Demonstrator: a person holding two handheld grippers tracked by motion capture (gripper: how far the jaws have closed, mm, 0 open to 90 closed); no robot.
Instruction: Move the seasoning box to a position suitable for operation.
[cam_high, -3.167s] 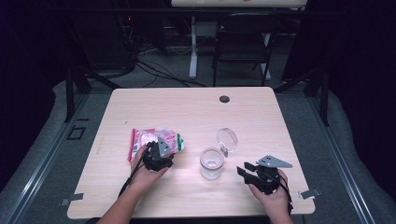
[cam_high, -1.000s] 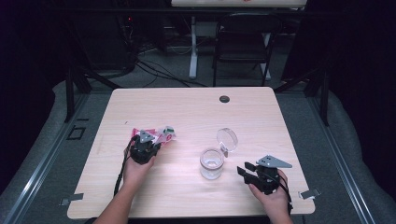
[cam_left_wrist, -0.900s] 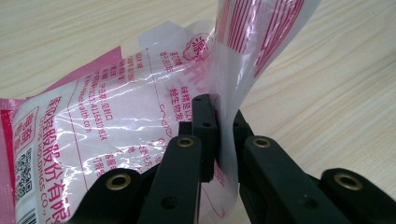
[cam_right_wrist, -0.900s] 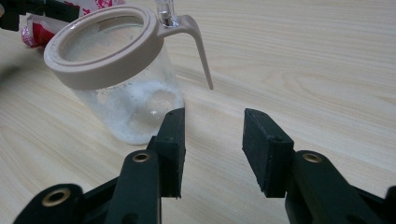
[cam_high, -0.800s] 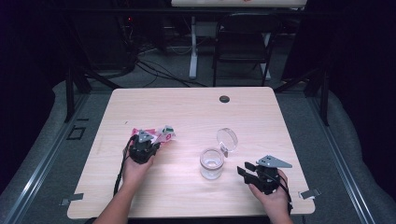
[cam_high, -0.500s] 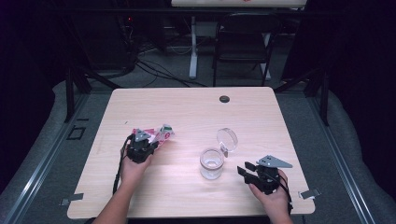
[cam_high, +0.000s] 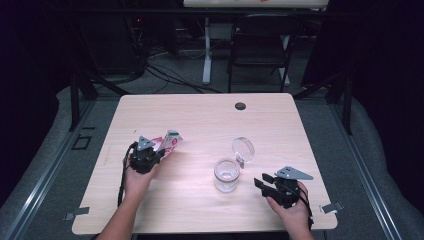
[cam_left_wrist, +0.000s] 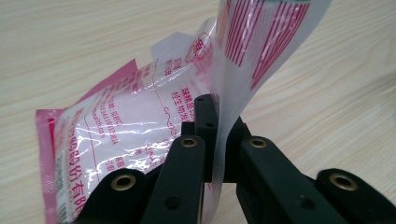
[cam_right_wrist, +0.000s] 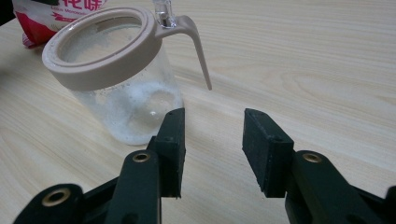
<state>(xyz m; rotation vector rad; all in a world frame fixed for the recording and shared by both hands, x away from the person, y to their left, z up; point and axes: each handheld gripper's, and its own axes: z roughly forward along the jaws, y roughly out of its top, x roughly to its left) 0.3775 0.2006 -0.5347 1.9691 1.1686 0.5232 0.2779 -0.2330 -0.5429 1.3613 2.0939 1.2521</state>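
- The left gripper (cam_left_wrist: 215, 140) is clamped on the edge of a pink-and-clear plastic packet (cam_left_wrist: 140, 116), its 2 jaws pinching the thin film.
- From above, the packet (cam_high: 167, 144) sits at the table's (cam_high: 200, 115) left-middle, partly raised off the wood at the pinched end, with the left gripper (cam_high: 150, 155) at its near edge.
- The film looks soft, light and slippery: it curls upward past the jaws and would likely sag or twist when lifted. A grip on the sealed edge, where the layers are doubled, seems safest.
- The right gripper (cam_right_wrist: 212, 140) rests with its jaws partly apart and nothing between them, just beside a clear jar (cam_right_wrist: 116, 88) with a beige rim and a flip lid (cam_high: 243, 150) standing open.
- The jar (cam_high: 226, 175) looks rigid, smooth and easily tipped, so a hold across its body below the rim seems best.
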